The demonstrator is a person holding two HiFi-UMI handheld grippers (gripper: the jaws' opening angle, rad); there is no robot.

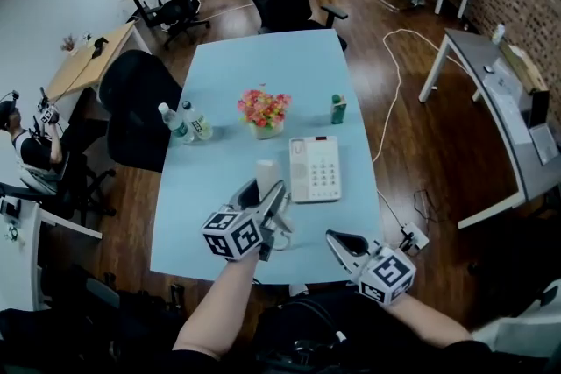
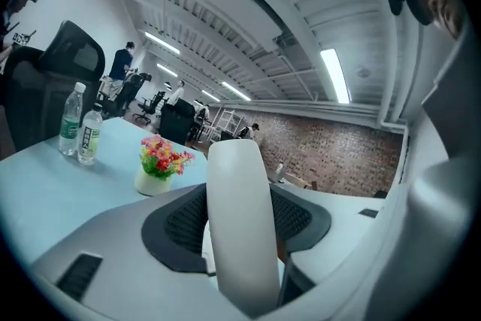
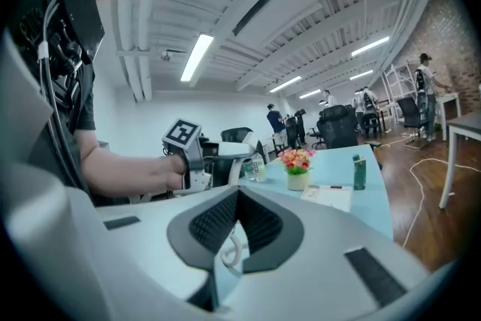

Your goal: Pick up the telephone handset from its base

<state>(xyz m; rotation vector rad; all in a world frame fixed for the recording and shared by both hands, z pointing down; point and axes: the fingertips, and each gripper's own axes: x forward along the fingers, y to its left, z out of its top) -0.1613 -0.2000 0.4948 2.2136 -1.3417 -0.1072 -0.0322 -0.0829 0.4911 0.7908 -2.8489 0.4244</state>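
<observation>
The handset [image 2: 240, 222] is clamped in the left gripper [image 1: 273, 193] (off the base [image 1: 316, 169]). Its coiled cord [image 3: 232, 251] is seen only past the right gripper [image 3: 239, 193], whose jaws are closed and empty.

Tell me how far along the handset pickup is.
Done: the handset is off the phone base, clamped between the left gripper's jaws and held above the table. In hand: that grip and lift. Left: little, by the look of it, perhaps carrying it further clear. The right gripper, jaws together and empty, hovers by the table's near edge.
</observation>
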